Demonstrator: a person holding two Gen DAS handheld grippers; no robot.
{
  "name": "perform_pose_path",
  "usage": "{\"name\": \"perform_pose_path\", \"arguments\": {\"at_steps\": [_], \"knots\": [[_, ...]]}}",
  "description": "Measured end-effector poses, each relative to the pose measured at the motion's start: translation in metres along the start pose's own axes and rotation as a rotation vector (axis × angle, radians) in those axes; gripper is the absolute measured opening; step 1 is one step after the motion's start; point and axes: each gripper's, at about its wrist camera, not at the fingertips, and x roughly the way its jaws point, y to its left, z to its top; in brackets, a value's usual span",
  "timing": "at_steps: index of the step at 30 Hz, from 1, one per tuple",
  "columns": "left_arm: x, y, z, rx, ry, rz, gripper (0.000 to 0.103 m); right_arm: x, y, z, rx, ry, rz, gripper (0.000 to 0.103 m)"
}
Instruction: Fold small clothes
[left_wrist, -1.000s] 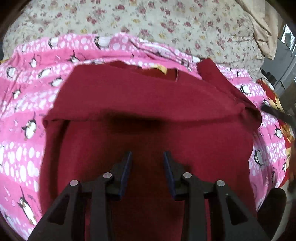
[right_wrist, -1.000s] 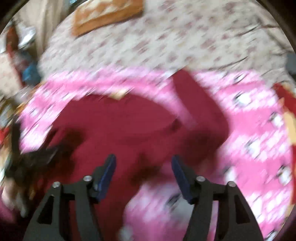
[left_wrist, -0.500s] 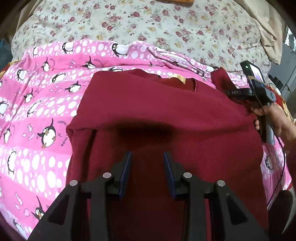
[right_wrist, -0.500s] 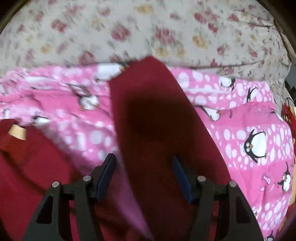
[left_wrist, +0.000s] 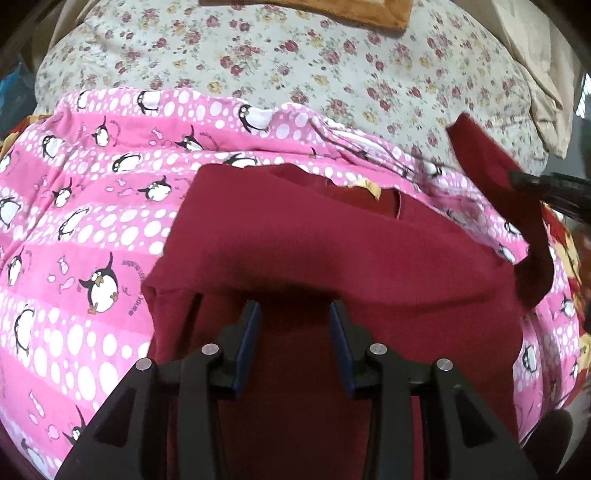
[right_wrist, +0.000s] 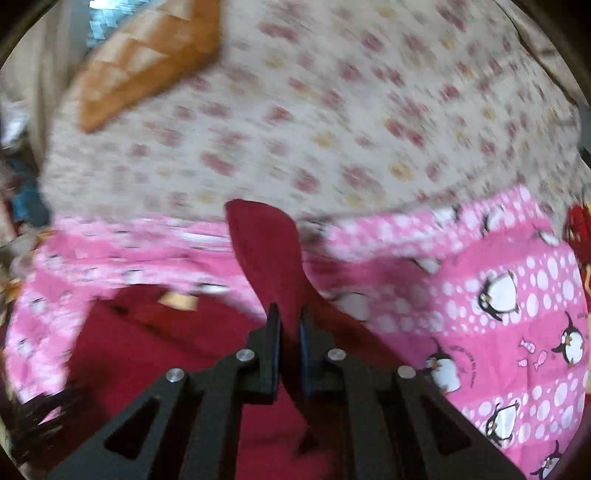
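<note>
A dark red top (left_wrist: 332, 251) lies on a pink penguin-print sheet (left_wrist: 92, 229), its left side folded over the body. My left gripper (left_wrist: 294, 314) is open and empty, low over the middle of the top. My right gripper (right_wrist: 289, 317) is shut on the top's right sleeve (right_wrist: 266, 251) and holds it lifted off the sheet. In the left wrist view the raised sleeve (left_wrist: 491, 166) stands at the right edge with the right gripper (left_wrist: 546, 184) on it. The right wrist view is blurred by motion.
A floral quilt (left_wrist: 314, 62) covers the bed beyond the pink sheet. An orange-brown cushion (right_wrist: 147, 55) lies at the far side. A beige cloth (left_wrist: 543, 55) hangs at the far right. A red and yellow patterned item (left_wrist: 565, 258) sits at the right edge.
My right gripper has closed on the right sleeve and lifted it off the sheet. My left gripper has stayed open over the top, with the view drawn back slightly.
</note>
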Motion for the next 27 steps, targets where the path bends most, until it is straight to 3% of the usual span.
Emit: {"name": "perform_pose_path", "arguments": {"at_steps": [5,7,10,12,15,18,22,25,27], "knots": [[-0.006,0.012,0.010,-0.063,-0.034,-0.046,0.019,-0.015,0.076,-0.017,-0.110,0.008,0.144,0.009],[-0.008,0.017,0.015,-0.089,-0.054,-0.065,0.022,-0.003,0.103,-0.034,-0.144,0.042,0.188,0.009],[-0.006,0.023,0.019,-0.112,-0.060,-0.094,0.026,0.035,0.136,-0.065,-0.193,0.132,0.186,0.010],[-0.003,0.027,0.021,-0.132,-0.052,-0.104,0.026,0.063,0.145,-0.086,-0.197,0.221,0.156,0.027],[0.000,0.029,0.023,-0.160,-0.045,-0.125,0.026,0.059,0.142,-0.103,-0.224,0.235,0.151,0.035],[0.003,0.024,0.027,-0.152,-0.047,-0.148,0.026,0.022,0.124,-0.106,-0.203,0.169,0.145,0.051],[0.018,0.004,0.036,-0.106,-0.016,-0.153,0.026,-0.027,0.080,-0.111,-0.116,0.082,0.138,0.064],[0.040,-0.015,0.039,-0.022,0.068,-0.078,0.026,-0.050,0.044,-0.117,-0.059,0.060,0.092,0.067],[0.049,-0.019,0.037,-0.010,0.089,-0.076,0.005,-0.057,0.015,-0.123,-0.004,0.051,0.047,0.067]]}}
